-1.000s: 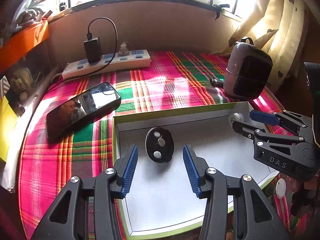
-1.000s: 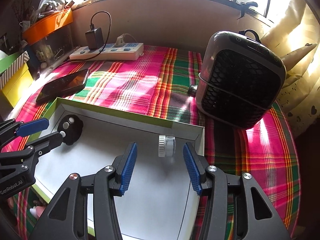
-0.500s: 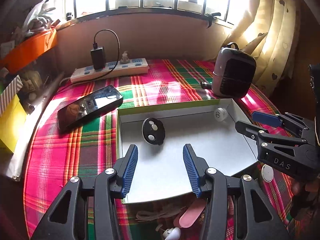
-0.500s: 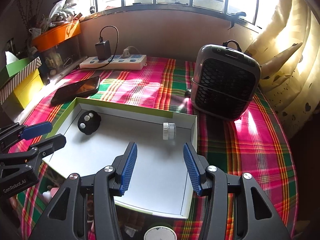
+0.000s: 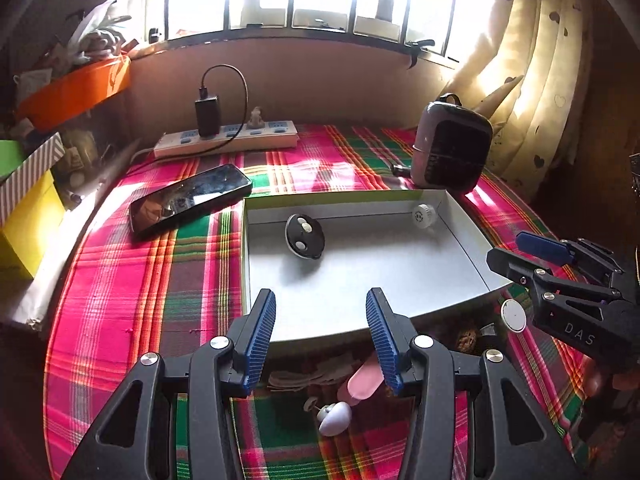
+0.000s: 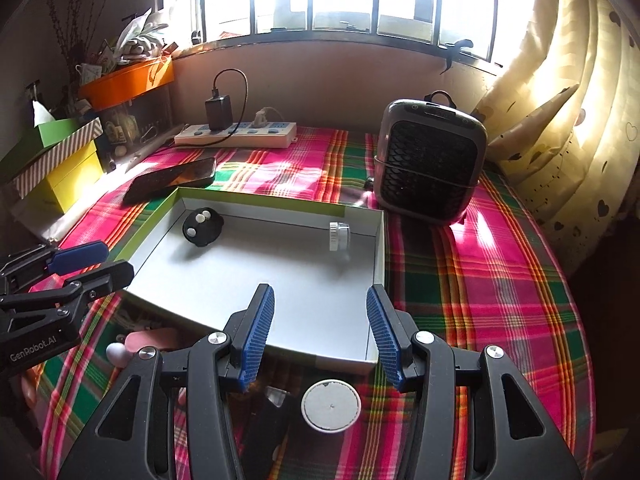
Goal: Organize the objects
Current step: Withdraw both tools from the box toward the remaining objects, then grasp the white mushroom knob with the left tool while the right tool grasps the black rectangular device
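A shallow white box with a green rim (image 5: pixel 320 196) (image 6: pixel 260 198) lies on the plaid cloth. In it are a black round disc with white dots (image 5: pixel 304 236) (image 6: pixel 202 226) at the far left and a small white knob (image 5: pixel 424 215) (image 6: pixel 339 236) at the far right. My left gripper (image 5: pixel 320 293) hovers open and empty over the box's near edge. My right gripper (image 6: pixel 320 290) hovers open and empty over the near right corner. In front of the box lie a white round disc (image 5: pixel 514 315) (image 6: pixel 331 406), a pink piece (image 5: pixel 362 382) and a white egg-shaped piece (image 5: pixel 334 418).
A dark phone (image 5: pixel 190 198) lies left of the box, with a power strip and charger (image 5: pixel 226 140) behind it. A grey heater (image 6: pixel 430 160) stands at the box's far right. Yellow and striped boxes (image 6: pixel 60 168) line the left edge. A curtain (image 6: pixel 560 120) hangs on the right.
Both grippers have drawn back from the box and risen a little, jaws unchanged. The box looks farther off, and the small pieces in front of it have come into view.
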A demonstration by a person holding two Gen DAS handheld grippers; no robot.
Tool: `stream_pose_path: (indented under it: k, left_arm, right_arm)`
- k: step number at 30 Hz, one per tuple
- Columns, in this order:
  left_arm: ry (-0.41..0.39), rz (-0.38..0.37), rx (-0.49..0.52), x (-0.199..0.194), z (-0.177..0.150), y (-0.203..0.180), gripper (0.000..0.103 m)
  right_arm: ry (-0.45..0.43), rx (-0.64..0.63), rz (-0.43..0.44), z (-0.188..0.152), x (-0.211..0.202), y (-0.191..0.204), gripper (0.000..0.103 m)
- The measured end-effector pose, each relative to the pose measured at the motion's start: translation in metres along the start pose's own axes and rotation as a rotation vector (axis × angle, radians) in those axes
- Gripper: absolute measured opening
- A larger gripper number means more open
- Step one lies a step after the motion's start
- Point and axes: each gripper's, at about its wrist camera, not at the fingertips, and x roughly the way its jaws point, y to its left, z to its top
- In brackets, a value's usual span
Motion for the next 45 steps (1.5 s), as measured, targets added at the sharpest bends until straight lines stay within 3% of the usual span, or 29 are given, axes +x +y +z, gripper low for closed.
stream_pose_path:
  k: [14,27,45]
  left_arm:
    - [0.013,-0.048,-0.064,-0.017,-0.036,0.027,0.046]
    - [0.092,-0.110,-0.036,-0.006,-0.061,0.018,0.046]
    - [0.125,-0.064,-0.010,0.013,-0.060,0.009,0.046]
  right_arm:
    - [-0.004,0.064,-0.027,-0.033,-0.022,-0.017,0.054]
    - [0.015,0.058,0.002,-0.054,-0.028,-0.012,0.054]
    - [0.071,0.008,0.119,-0.072,-0.016,0.016,0.054]
